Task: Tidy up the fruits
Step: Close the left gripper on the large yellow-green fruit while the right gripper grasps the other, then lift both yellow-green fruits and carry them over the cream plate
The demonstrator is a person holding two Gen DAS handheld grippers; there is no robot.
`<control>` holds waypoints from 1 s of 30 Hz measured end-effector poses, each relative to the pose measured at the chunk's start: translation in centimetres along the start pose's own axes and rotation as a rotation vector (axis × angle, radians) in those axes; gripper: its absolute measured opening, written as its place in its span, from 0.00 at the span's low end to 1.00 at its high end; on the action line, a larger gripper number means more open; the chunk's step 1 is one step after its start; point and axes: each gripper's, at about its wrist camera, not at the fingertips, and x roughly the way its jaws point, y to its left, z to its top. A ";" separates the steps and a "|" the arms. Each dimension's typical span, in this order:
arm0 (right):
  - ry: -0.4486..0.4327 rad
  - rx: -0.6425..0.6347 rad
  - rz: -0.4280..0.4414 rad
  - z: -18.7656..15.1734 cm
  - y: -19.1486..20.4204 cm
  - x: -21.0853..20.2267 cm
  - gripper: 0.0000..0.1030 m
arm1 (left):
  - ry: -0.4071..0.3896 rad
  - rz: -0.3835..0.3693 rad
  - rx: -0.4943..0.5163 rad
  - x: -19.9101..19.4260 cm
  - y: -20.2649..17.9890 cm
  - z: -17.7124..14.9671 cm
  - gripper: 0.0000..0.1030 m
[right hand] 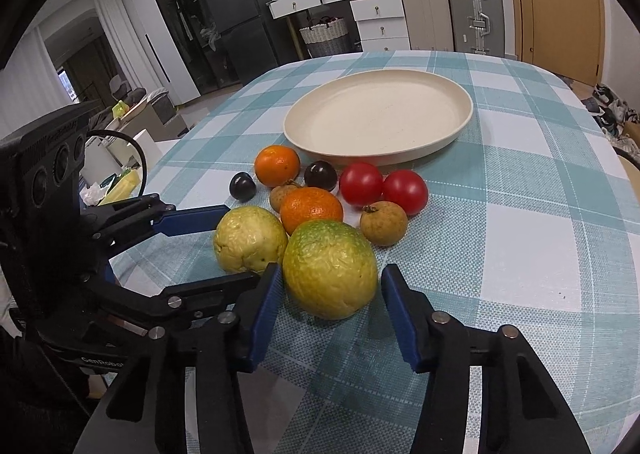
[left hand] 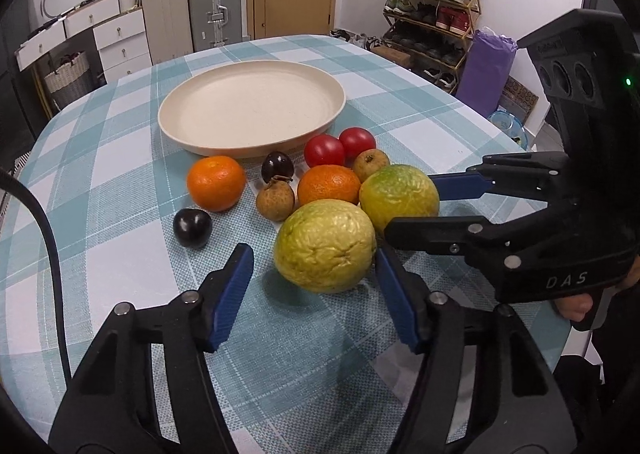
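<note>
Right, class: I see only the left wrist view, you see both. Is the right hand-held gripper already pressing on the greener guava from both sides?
Observer: No. In the right wrist view the right hand-held gripper straddles the green-topped guava, but its right-side pad stands clear of the skin.
Operator: And what stands in the room over on that side, beyond my frame?
Observer: A tall dark fridge, which your view never shows.
</note>
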 end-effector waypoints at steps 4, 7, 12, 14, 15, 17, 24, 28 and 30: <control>0.002 -0.005 -0.011 0.0 0.2 0.1 0.48 | 0.004 -0.021 -0.013 0.1 0.0 0.0 0.58; -0.002 -0.006 -0.019 -0.1 0.2 0.1 0.48 | 0.005 -0.035 -0.011 0.2 -0.1 0.0 0.50; -0.020 -0.017 -0.033 -0.3 0.4 -0.3 0.47 | -0.019 -0.071 -0.025 -0.4 0.1 -0.1 0.50; -0.032 -0.014 -0.034 -0.3 0.3 -0.6 0.47 | -0.034 -0.074 -0.025 -0.7 0.0 -0.1 0.49; -0.038 -0.014 -0.035 -0.3 0.2 -0.8 0.47 | -0.039 -0.074 -0.026 -0.9 0.0 -0.2 0.49; -0.053 -0.013 -0.037 -0.3 0.1 -1.1 0.47 | -0.060 -0.074 -0.025 -1.3 0.0 -0.2 0.48; -0.059 -0.004 -0.039 -0.5 -0.1 -1.6 0.47 | -0.057 -0.078 -0.022 -1.8 -0.3 -0.1 0.46; -0.065 0.003 -0.043 -0.6 -0.3 -1.9 0.47 | 0.006 -0.099 -0.016 -0.6 -0.6 -0.2 0.46; -0.069 0.007 -0.043 -0.7 -0.4 -2.1 0.47 | 0.018 -0.082 -0.011 -0.1 -0.8 -0.2 0.46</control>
